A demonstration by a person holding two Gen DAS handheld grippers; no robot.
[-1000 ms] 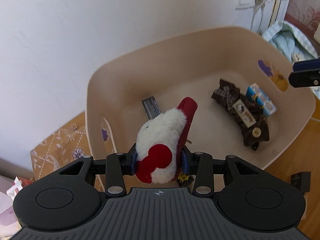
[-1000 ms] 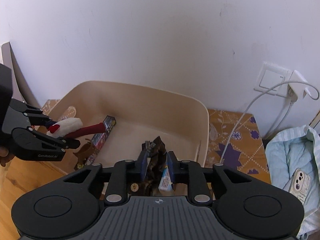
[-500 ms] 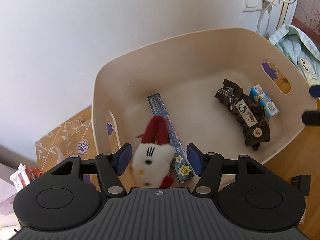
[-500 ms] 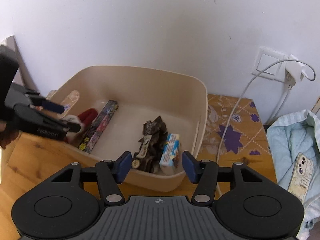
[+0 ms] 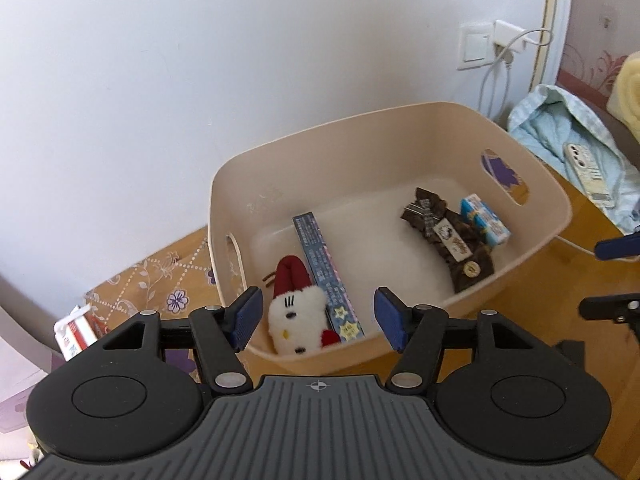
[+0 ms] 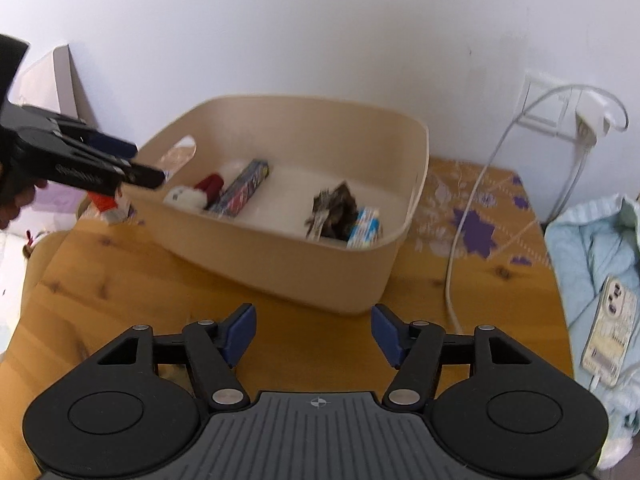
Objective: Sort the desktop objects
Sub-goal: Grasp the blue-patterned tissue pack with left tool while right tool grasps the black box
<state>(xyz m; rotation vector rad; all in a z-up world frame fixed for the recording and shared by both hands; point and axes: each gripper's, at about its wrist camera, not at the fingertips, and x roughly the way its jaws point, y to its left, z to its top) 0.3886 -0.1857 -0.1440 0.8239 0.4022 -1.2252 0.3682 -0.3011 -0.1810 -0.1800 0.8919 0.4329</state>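
A beige plastic bin (image 5: 552, 196) stands on the wooden table by the wall; it also shows in the right wrist view (image 6: 280, 264). Inside lie a white and red plush toy (image 5: 298, 316), a long dark blue box (image 5: 326, 276), a brown fabric pouch (image 5: 452, 240) and a small blue carton (image 5: 484, 220). My left gripper (image 5: 318, 318) is open and empty, above the bin's near left corner over the plush. My right gripper (image 6: 312, 334) is open and empty over the table in front of the bin.
A white cable (image 6: 472, 216) runs from a wall socket (image 6: 592, 120) across a patterned cloth (image 6: 472, 216). A light blue garment with a phone (image 6: 610, 312) lies at the right. A red and white carton (image 5: 74, 330) stands left of the bin.
My left gripper opened and let the plush drop into the bin, then drew back. My right gripper opened, left the pouch and carton in the bin, and pulled back over the table.
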